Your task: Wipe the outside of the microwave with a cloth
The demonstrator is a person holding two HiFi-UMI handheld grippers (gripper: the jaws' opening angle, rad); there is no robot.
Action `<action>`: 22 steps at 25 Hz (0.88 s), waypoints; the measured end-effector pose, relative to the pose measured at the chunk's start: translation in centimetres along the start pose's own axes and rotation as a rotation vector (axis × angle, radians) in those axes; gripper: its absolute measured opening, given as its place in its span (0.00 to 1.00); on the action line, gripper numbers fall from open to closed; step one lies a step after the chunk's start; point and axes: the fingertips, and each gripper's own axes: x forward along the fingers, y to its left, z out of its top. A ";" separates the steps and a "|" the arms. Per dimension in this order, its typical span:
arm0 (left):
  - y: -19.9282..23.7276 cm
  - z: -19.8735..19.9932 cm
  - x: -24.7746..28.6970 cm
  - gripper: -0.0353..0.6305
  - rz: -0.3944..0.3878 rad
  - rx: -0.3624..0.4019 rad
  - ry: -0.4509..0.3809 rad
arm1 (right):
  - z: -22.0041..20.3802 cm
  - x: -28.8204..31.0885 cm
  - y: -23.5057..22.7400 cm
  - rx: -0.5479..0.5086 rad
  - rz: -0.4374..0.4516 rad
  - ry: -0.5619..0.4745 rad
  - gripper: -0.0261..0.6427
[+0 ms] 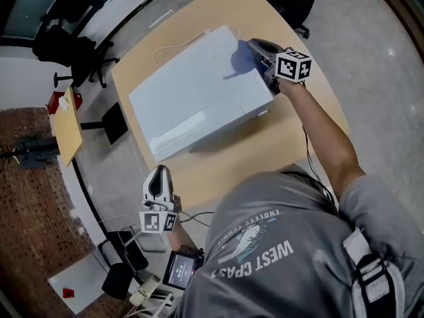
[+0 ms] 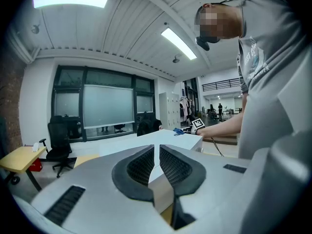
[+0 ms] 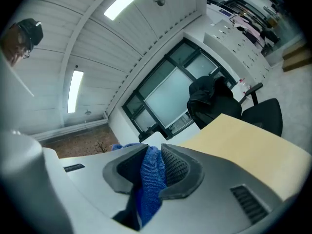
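The left gripper (image 1: 159,172) is being held off the near edge of the table (image 1: 278,144), its jaws pressed together with nothing between them. The white microwave (image 1: 199,91) is being borne across the middle of the table. At the microwave's far right corner, the blue cloth (image 1: 242,59) is being clamped between the jaws of the right gripper (image 1: 255,50). The cloth is seemingly being laid on the top panel, though contact is not being shown clearly.

white box-shaped microwave (image 1: 199,101): 1 | blue knitted cloth (image 3: 148,189): 1 | grey two-jaw grippers: 2, left gripper (image 2: 155,152), right gripper (image 3: 155,152) | pale wooden tables (image 1: 298,138) (image 1: 66,134): 2
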 end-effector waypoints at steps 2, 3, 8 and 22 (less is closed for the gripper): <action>-0.3 0.0 0.5 0.13 -0.001 0.002 0.015 | -1.6 -0.2 -1.4 0.045 -0.009 0.010 0.17; -0.5 -0.1 0.7 0.13 -0.003 0.002 0.024 | -2.5 -0.3 -2.1 0.069 -0.014 0.016 0.17; -0.9 -0.4 1.8 0.13 -0.014 0.011 0.073 | -8.1 -0.9 -6.7 0.165 -0.072 0.090 0.17; -1.3 -2.0 4.5 0.13 -0.044 0.012 0.133 | -16.6 -2.5 -11.8 0.272 -0.121 0.187 0.17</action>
